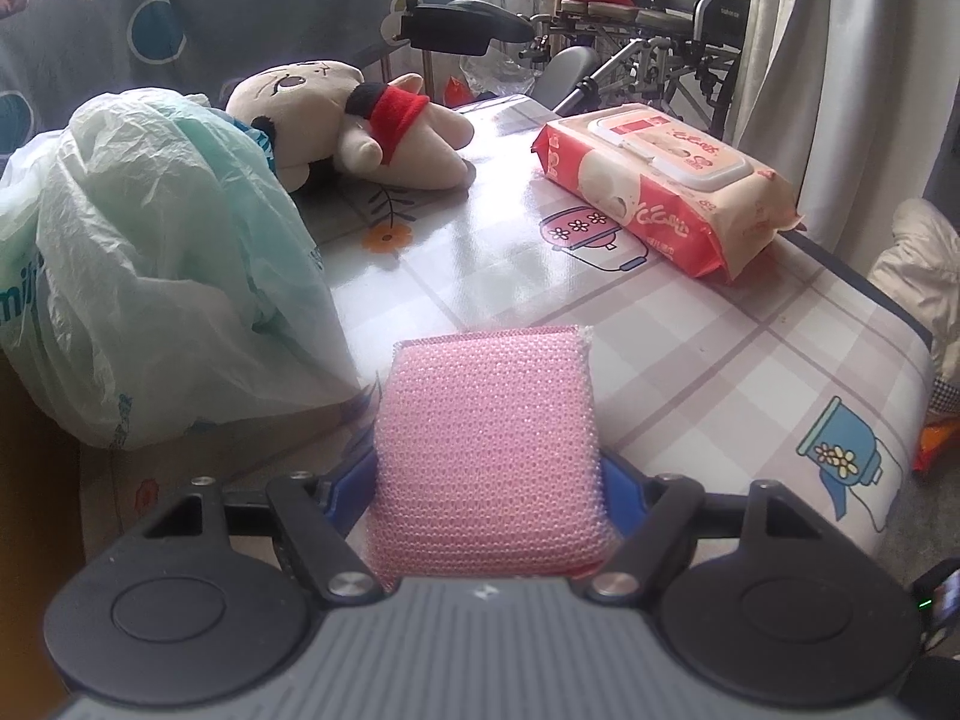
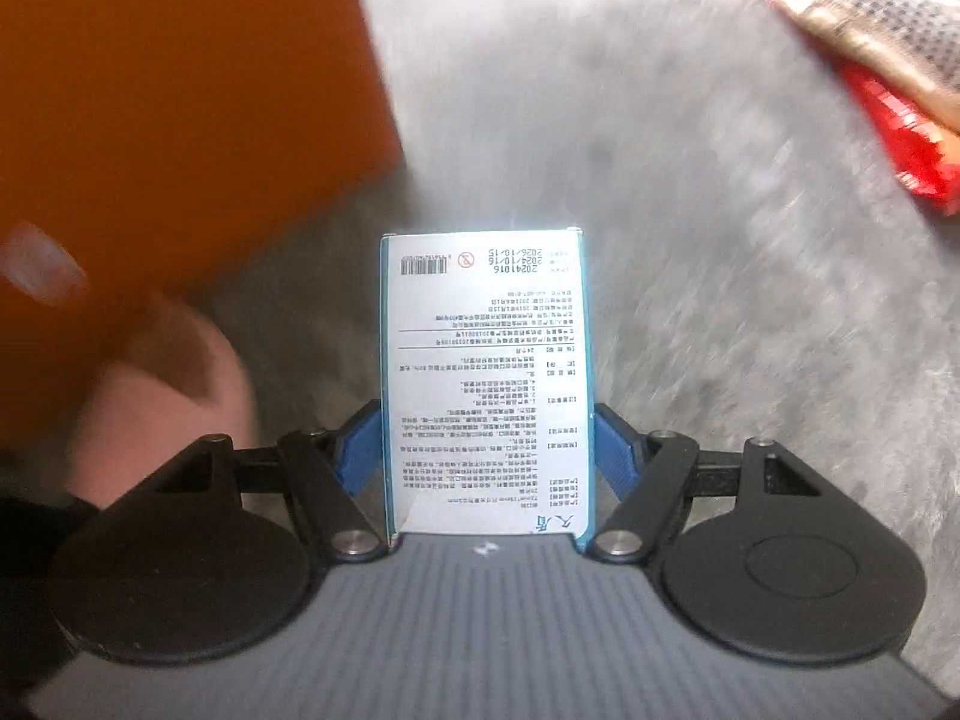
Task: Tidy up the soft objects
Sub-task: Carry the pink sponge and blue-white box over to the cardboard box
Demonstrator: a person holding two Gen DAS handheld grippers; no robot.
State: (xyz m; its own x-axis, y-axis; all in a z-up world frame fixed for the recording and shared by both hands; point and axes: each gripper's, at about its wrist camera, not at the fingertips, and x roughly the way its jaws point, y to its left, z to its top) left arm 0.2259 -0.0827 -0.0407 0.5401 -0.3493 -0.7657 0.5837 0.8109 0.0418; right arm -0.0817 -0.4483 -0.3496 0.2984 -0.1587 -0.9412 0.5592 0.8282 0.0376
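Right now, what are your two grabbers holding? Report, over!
Left gripper shut on pink sponge. Right gripper shut on small printed box. Plush doll, wipes pack wait on table. Nothing blocking.

Left wrist view: low over the desk [image 1: 690, 324], facing forward across it toward a window, pink sponge [image 1: 486, 462] close up. Right wrist view: pointing down at blurred grey floor [image 2: 690, 240], printed box [image 2: 486, 378] close up. No shared scene visible.
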